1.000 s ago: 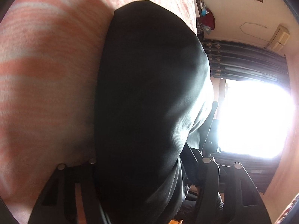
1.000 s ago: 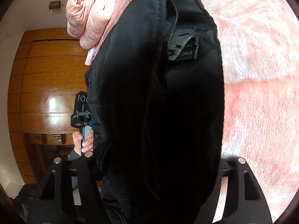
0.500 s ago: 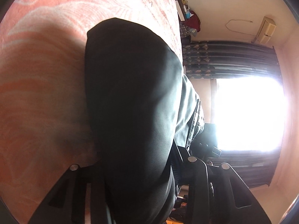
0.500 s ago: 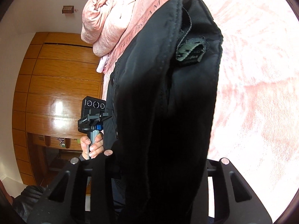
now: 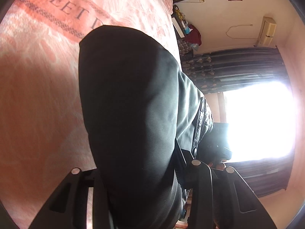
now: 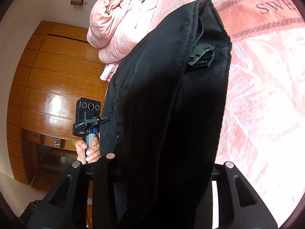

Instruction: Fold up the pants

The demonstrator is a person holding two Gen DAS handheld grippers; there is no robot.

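Left wrist view: left gripper point(image 5: 141, 200) clamped on a thick fold of the black pants point(image 5: 129, 103); cloth fills the centre of the frame from bottom edge to upper middle, bunched between both fingers; its jaws closed in on the fabric over the last second, then held. Pink bedspread point(image 5: 38, 87) covers the left half and top, lettering "SWEET" at upper left; the pants hang in front of it. Bright window point(image 5: 259, 122) at right, dark curtain point(image 5: 238, 66) above it.

Right wrist view: right gripper point(image 6: 158, 196) likewise closed on the pants point(image 6: 167, 114), waistband edge with a belt loop point(image 6: 202, 55) at upper centre; jaws also drew in on the cloth, then steadied. A hand point(image 6: 88, 149) at lower left grips the handle of the left gripper point(image 6: 89, 116), only its camera and handle showing. Rolled pink quilt point(image 6: 122, 19) at top; wooden wardrobe point(image 6: 49, 87) at left; bedspread point(image 6: 266, 99) at right.
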